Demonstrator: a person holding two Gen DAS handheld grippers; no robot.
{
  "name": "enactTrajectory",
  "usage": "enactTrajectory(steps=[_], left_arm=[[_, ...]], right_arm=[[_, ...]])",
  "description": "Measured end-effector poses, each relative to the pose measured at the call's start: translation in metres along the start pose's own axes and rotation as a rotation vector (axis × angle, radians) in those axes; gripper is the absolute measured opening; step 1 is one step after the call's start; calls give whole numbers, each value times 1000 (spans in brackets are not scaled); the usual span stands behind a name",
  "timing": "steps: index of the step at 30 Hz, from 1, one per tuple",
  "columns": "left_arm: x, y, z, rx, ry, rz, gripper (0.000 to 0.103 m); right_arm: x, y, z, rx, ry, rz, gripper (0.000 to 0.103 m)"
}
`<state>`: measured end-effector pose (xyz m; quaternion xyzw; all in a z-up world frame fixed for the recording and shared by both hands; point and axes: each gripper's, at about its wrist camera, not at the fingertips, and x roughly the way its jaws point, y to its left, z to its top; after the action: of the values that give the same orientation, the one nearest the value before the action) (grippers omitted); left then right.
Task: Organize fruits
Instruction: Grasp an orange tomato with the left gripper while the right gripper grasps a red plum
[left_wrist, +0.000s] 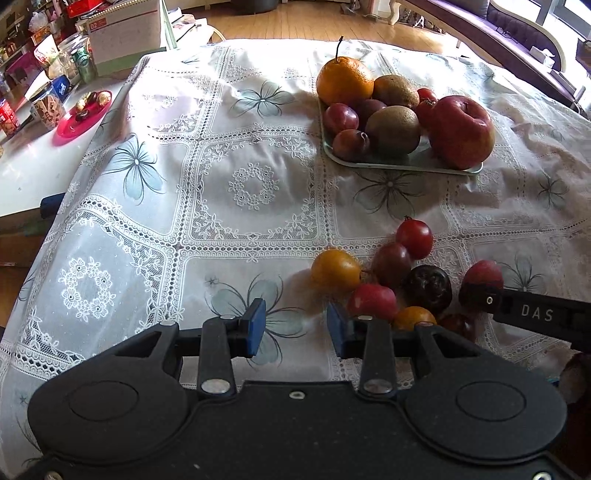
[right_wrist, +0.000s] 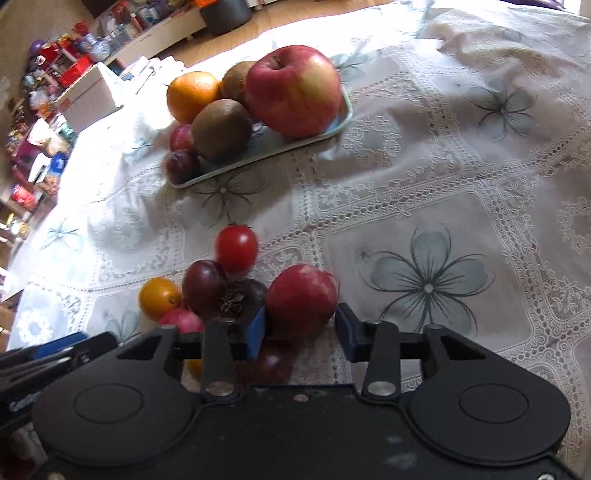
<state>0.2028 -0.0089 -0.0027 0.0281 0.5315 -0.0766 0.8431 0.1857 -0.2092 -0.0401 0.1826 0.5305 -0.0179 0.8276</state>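
right gripper (right_wrist: 299, 328) jaws straddle a red plum (right_wrist: 301, 299), not clearly pinching; left gripper (left_wrist: 295, 325) jaws near-shut, empty. tray (right_wrist: 258, 158) at 11 o'clock. step: grasping; next, clamp, lift clear of neighbours.

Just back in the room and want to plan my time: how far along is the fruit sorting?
Done: the tray already carries an orange, two kiwis, a big apple and some plums. In hand: the right gripper brackets a red fruit from the loose pile; I can't tell if it's gripped yet. The left gripper holds nothing. Left: about eight small fruits on the cloth, including a tomato.
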Motion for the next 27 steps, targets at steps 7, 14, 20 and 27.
enactTrajectory(steps=[7,14,20,27], left_arm=[[12,-6,14,7,12,-29,45],[28,-12,26,-29,14,-46,45],[50,-18,30,-30,67,-50,51],[68,-18,37,-45,94,-43,52]], right_arm=[[-21,-14,2,23,-52,7,41],[-37,-26,-2,14,-91,-2,9],[-35,-33,-6,17,-93,12,34],[-23,-32,-8,44,-47,52,47]])
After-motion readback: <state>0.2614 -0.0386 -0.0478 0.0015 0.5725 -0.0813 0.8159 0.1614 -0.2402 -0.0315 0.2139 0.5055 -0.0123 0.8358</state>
